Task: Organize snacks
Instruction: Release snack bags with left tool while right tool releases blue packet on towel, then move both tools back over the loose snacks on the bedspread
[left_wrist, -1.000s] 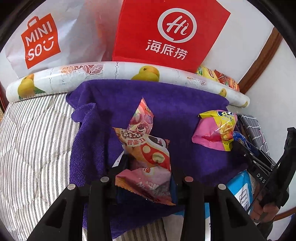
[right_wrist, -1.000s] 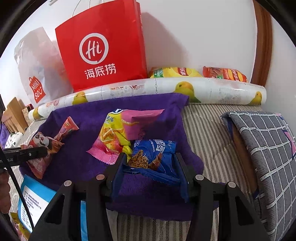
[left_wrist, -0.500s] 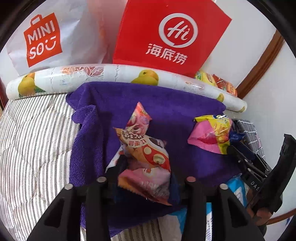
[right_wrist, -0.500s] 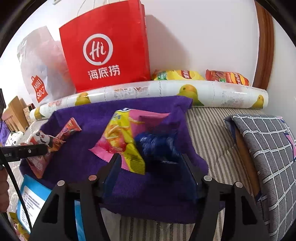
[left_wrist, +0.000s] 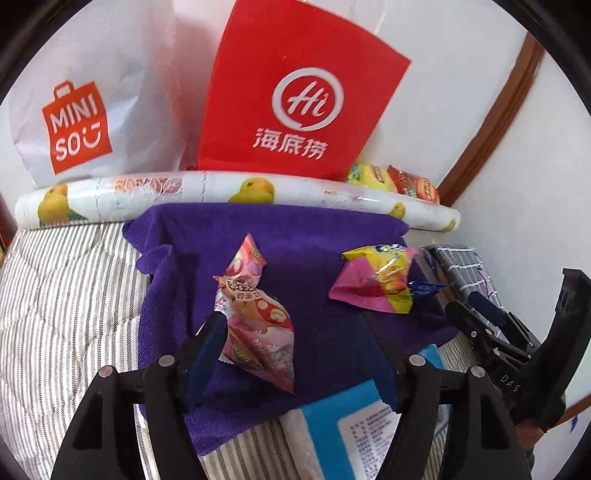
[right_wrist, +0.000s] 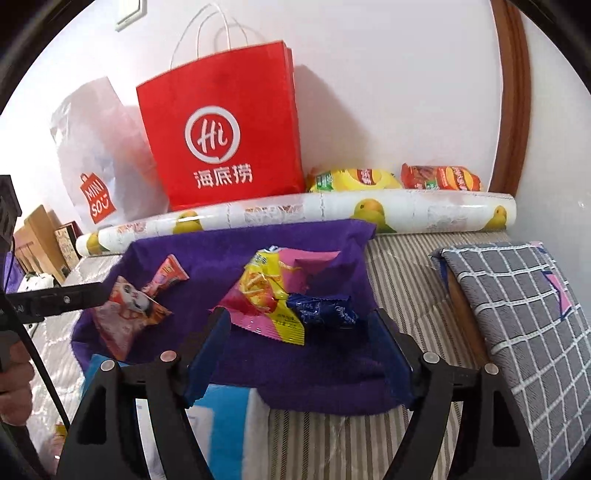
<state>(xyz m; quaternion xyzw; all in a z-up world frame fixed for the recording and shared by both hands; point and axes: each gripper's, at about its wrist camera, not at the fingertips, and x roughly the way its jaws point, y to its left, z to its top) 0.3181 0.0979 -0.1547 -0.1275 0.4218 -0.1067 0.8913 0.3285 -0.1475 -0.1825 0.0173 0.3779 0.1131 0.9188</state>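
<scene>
Lying on the left of the purple towel (left_wrist: 325, 236): a pink-and-red snack pouch (left_wrist: 255, 317), its lower edge touching the left finger of the left gripper (left_wrist: 295, 350), jaws spread wide and gripping nothing. Judging by the crinkled film: light, soft, slippery, likely crushable inside; best pinched at a flat sealed end, not across the puffed belly. Differing from a second ago: pouch then clamped between these fingers, now released onto the cloth. Resting further right: a yellow-and-pink chip bag (right_wrist: 273, 295), with a small blue packet (right_wrist: 321, 312) touching its right edge, both just beyond the right gripper (right_wrist: 299, 343), fingers likewise wide apart and empty. Handling the same: airy, yielding, prone to sliding on foil. Changing here too: blue packet held a second ago, now dropped beside the chips.
</scene>
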